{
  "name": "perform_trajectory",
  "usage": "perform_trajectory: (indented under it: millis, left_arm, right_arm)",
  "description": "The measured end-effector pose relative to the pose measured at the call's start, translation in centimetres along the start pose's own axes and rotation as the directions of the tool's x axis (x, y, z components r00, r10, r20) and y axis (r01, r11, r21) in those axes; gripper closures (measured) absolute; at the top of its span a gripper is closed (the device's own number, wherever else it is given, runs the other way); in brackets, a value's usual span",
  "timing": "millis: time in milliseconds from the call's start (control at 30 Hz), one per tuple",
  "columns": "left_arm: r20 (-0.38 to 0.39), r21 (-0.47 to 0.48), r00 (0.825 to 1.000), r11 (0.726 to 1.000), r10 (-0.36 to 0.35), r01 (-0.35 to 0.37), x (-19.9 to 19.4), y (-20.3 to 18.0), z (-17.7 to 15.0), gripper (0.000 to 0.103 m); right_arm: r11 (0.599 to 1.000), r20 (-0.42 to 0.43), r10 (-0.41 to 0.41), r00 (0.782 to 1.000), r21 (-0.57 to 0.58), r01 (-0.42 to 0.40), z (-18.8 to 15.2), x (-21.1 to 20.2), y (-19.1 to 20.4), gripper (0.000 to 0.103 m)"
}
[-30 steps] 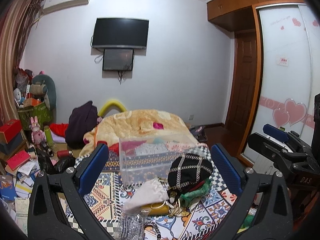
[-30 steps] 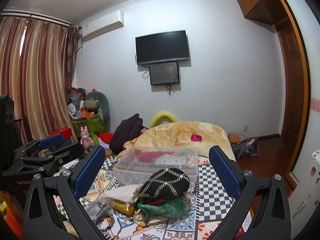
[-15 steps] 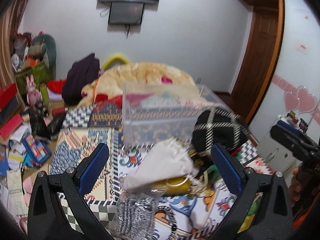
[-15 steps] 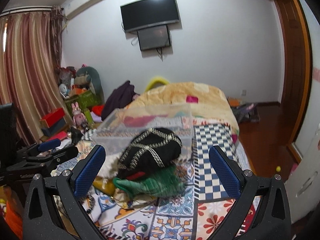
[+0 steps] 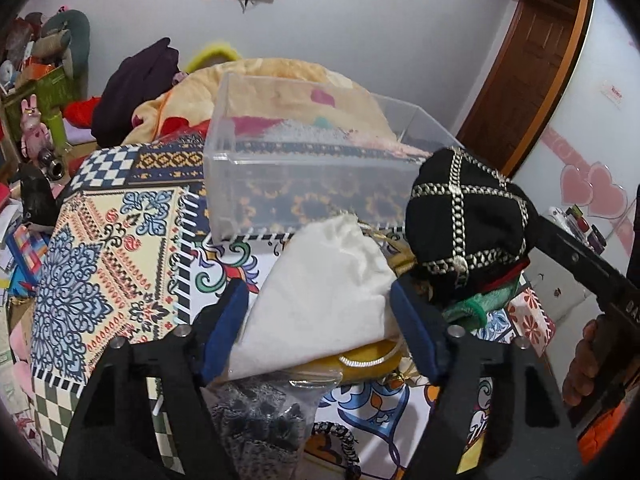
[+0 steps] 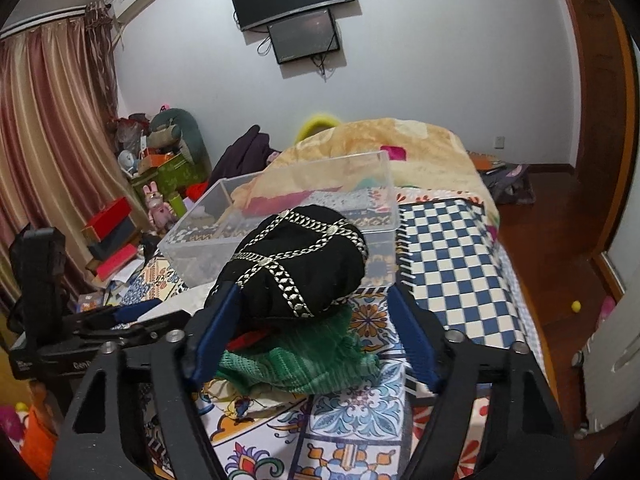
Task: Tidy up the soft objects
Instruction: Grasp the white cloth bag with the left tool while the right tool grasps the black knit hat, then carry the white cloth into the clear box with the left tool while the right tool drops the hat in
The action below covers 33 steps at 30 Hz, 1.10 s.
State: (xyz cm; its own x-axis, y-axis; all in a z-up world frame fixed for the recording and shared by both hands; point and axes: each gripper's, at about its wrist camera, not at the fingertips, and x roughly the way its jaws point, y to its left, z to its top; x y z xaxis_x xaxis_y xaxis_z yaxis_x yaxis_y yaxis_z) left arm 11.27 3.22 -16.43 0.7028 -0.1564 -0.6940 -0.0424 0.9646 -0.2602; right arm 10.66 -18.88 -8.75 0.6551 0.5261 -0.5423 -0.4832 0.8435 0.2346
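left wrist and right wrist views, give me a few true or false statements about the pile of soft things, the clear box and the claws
1. The left claw straddles the white cloth pouch, jaws apart. True.
2. The black hat with silver chain trim lies inside the clear plastic box. False: it sits on the pile in front of the box.
3. A green knitted item lies under the black hat. True.
4. The right claw is clamped shut on the hat. False: its jaws are apart, either side of the hat and green item.
5. The pile lies on a bare wooden floor. False: it rests on a patterned cloth.
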Motion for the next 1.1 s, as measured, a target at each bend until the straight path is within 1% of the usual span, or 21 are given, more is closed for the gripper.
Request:
perform_trajectory:
  millis: [67,133,167,200,233,267,333,400,600,733,800,1100]
  left_arm:
    - [-0.003,0.0,1.0,1.0,-0.005,0.005,0.1,-0.1,-0.2,0.042]
    - [-0.006,0.001,1.0,1.0,-0.009,0.009,0.1,-0.1,-0.3,0.057]
    - [-0.006,0.001,1.0,1.0,-0.005,0.005,0.0,-0.2,-0.4,0.063]
    - [-0.008,0.003,1.0,1.0,0.001,-0.001,0.0,-0.2,-0.5,0.07]
    - [-0.009,0.003,1.0,1.0,-0.001,0.001,0.0,-0.2,-0.5,0.073]
    - [-0.007,0.001,1.0,1.0,-0.006,0.006,-0.2,-0.2,-0.6,0.076]
    - [-0.001,0.008,1.0,1.0,-0.006,0.006,-0.6,-0.4,-0.7,0.086]
    - [0.012,0.02,1.0,1.0,0.008,-0.008,-1.0,-0.7,-0.6,0.093]
    - [0.075,0.047,0.997,0.998,0.029,-0.033,-3.4,-1.2,-0.1,0.095]
    - [0.127,0.052,0.992,0.998,0.027,-0.034,-5.5,-1.4,0.9,0.096]
    - [0.157,0.052,0.987,0.998,0.022,-0.031,-6.7,-1.6,1.4,0.096]
    - [0.268,0.065,0.963,0.997,0.009,-0.028,-9.2,-1.7,4.7,0.096]
  right_arm:
    - [1.0,-0.004,0.015,1.0,-0.003,-0.015,0.0,0.1,0.2,0.046]
    - [1.0,0.0,0.014,1.0,-0.015,-0.014,0.3,0.3,0.7,0.052]
    - [1.0,0.004,0.011,1.0,-0.025,-0.01,0.3,0.3,0.8,0.053]
    - [0.999,0.007,0.007,1.0,-0.036,-0.007,0.4,0.2,1.0,0.058]
    - [0.999,0.009,0.007,1.0,-0.042,-0.006,0.5,0.2,1.1,0.06]
    - [0.999,0.012,0.007,1.0,-0.047,-0.007,0.6,0.3,1.1,0.065]
    - [0.998,0.012,0.011,1.0,-0.057,-0.01,0.7,0.3,1.2,0.074]
    - [0.998,0.011,0.014,1.0,-0.065,-0.013,0.9,0.4,1.3,0.08]
    - [0.996,0.043,0.015,0.999,-0.088,-0.012,1.4,-0.4,2.0,0.083]
    - [0.995,0.074,0.022,0.997,-0.096,-0.015,2.0,-1.2,2.2,0.083]
    - [0.995,0.09,0.026,0.996,-0.098,-0.017,2.4,-1.5,2.3,0.083]
    - [0.994,0.163,0.03,0.986,-0.105,-0.013,4.2,-2.4,2.7,0.084]
